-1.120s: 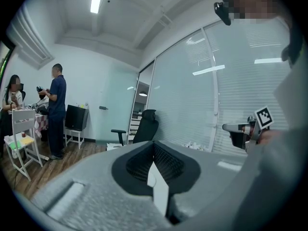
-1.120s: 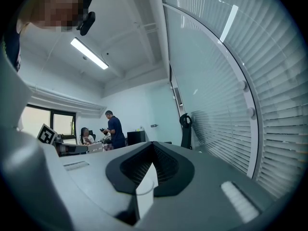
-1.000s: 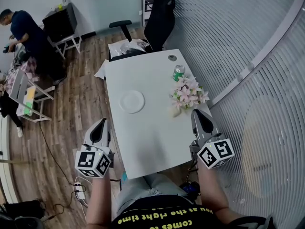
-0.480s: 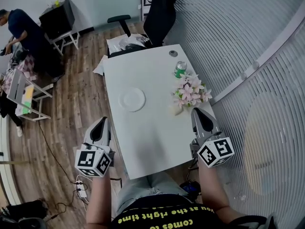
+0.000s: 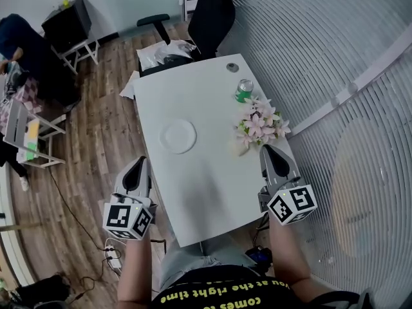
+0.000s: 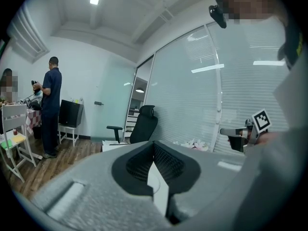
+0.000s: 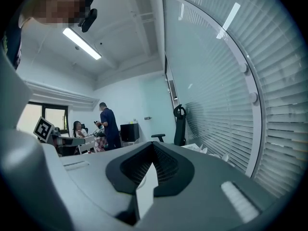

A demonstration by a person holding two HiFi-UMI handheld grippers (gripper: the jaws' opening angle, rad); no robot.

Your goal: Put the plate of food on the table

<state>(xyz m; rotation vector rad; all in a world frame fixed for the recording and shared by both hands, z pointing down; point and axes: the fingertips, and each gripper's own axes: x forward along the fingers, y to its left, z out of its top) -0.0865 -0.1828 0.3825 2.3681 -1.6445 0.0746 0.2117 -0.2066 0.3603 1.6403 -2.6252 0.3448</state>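
Both clenched on nothing, left gripper [image 5: 138, 164] off the table's [image 5: 212, 185] near-left edge, right gripper [image 5: 270, 149] just beside the flowers [image 5: 259, 124], white plate [image 5: 178, 136] mid-table toward the left edge: a careless reach could clip those blooms!

The left tool [image 6: 154, 146] fills the lower frame, its grey jaws closed together with nothing between them. Above them at centre stands a black office chair [image 6: 146, 123]. At the left a person [image 6: 50, 105] stands beside a black cabinet [image 6: 70, 113]. The right tool [image 6: 245, 130] shows at the right edge.
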